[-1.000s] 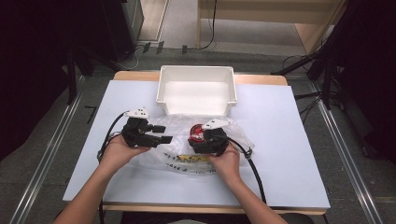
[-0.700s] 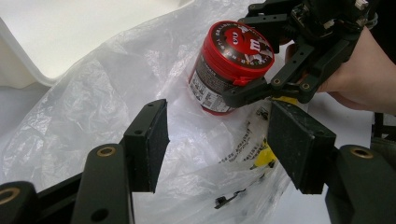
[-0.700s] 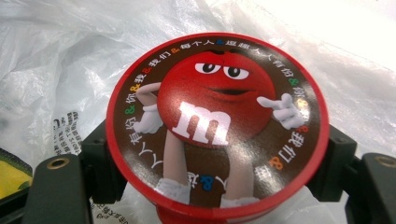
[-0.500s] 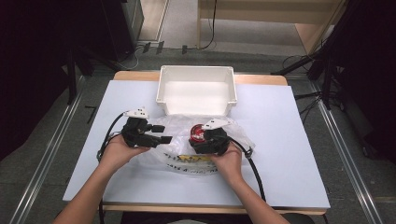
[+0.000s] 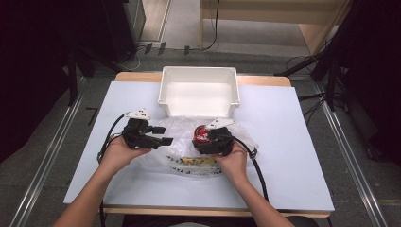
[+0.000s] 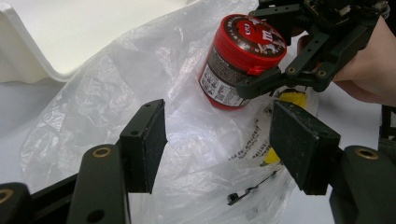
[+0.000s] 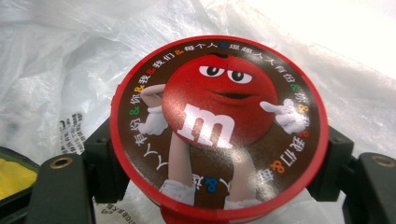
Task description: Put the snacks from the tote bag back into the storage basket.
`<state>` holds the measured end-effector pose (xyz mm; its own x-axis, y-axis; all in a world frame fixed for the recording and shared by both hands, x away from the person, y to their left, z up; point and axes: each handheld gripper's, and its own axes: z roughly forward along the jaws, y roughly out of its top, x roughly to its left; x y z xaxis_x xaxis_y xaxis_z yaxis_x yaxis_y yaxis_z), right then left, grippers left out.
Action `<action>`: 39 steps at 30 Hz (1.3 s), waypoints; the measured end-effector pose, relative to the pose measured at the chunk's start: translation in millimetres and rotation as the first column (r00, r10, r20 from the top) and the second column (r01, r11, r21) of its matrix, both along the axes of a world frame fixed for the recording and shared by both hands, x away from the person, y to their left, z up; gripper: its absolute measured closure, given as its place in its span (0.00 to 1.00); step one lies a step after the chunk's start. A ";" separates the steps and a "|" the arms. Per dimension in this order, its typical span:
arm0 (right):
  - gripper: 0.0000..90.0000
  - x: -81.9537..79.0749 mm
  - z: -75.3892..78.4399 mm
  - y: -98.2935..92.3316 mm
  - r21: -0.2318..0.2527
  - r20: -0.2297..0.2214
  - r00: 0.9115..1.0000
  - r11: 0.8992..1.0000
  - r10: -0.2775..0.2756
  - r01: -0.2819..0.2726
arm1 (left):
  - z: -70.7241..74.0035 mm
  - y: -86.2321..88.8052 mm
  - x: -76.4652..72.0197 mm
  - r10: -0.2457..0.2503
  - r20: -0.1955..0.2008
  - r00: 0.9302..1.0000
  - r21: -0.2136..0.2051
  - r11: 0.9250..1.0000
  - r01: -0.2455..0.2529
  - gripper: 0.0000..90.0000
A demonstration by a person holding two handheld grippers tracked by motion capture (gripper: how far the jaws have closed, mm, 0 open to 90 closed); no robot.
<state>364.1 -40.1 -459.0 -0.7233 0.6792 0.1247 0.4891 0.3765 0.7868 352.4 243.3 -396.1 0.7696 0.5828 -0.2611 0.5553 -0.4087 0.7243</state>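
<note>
on crinkly bag [image 6: 140,84], round red tub [image 7: 217,126]

A white rectangular plastic bin [image 5: 199,91] stands at the far middle of the pale blue tabletop [image 5: 293,161], its near wall just beyond a crumpled clear plastic bag [image 5: 179,142] that spreads over the middle of the table. The left gripper [image 5: 158,135], jaws apart, sits at the bag's left edge; the right gripper [image 5: 202,137] clamps a red round candy tub with a cartoon lid [image 7: 217,128] over the bag, blocking the centre. Between the two grippers lies only a narrow gap above the bag. Bare table runs wide on the far left, far right, and along the near edge beside the forearms.
</note>
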 end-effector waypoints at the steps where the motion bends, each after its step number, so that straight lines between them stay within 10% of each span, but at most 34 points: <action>1: 0.28 -0.4 1.2 -0.2 0.005 0.001 1.000 1.000 0.000 0.000 | 0.0 0.1 0.0 -0.001 0.000 1.000 -0.002 1.000 0.001 0.42; 39: 0.29 -0.6 47.1 -19.0 -0.019 0.019 0.979 0.979 0.201 -0.201 | -0.6 3.3 1.9 -0.005 -0.013 1.000 -0.011 1.000 0.005 0.42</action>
